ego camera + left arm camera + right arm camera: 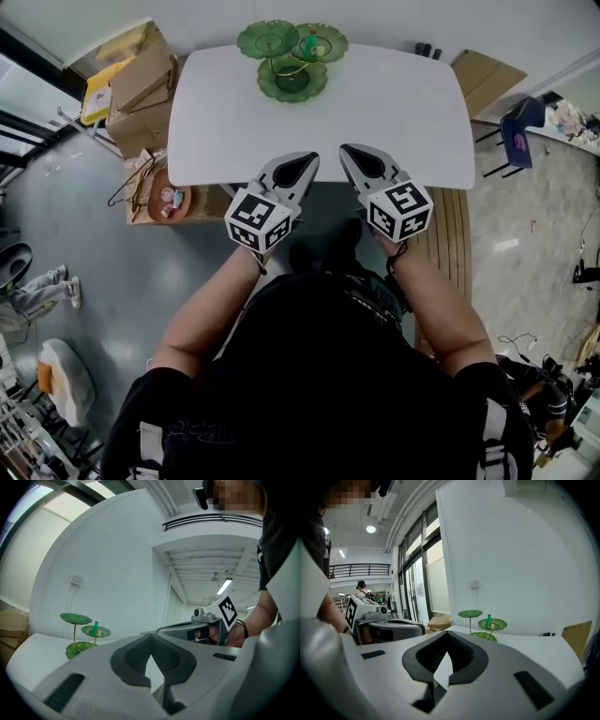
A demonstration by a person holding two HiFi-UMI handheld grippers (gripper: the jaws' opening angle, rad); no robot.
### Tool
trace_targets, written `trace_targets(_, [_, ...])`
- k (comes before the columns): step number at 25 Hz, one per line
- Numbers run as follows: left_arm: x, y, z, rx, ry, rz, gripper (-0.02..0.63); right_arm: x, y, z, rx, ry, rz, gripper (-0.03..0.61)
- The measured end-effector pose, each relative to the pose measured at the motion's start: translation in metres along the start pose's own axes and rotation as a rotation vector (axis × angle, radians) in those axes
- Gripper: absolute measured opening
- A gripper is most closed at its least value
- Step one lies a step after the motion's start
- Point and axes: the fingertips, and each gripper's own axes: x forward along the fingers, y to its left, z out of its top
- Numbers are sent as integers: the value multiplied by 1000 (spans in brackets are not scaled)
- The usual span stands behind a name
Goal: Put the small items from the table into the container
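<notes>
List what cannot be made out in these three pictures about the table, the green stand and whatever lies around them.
1. Green stand: in the head view, what its dishes hold is too small; the right gripper view shows only a green bottle-shaped piece.
2. Dark items at the far edge of the table: too small to name.
3. Near edge of the table: partly covered by the left gripper and right gripper in the head view.

left hand-held gripper (307,159), right hand-held gripper (349,150), shut

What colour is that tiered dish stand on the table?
Green; the stand shows clearest in the head view.
</notes>
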Motion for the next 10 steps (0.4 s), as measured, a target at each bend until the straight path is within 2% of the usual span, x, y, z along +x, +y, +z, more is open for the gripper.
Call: trace_targets(10, [0,6,3,19,11,-3,8,8,2,-2,2,-5,1,15])
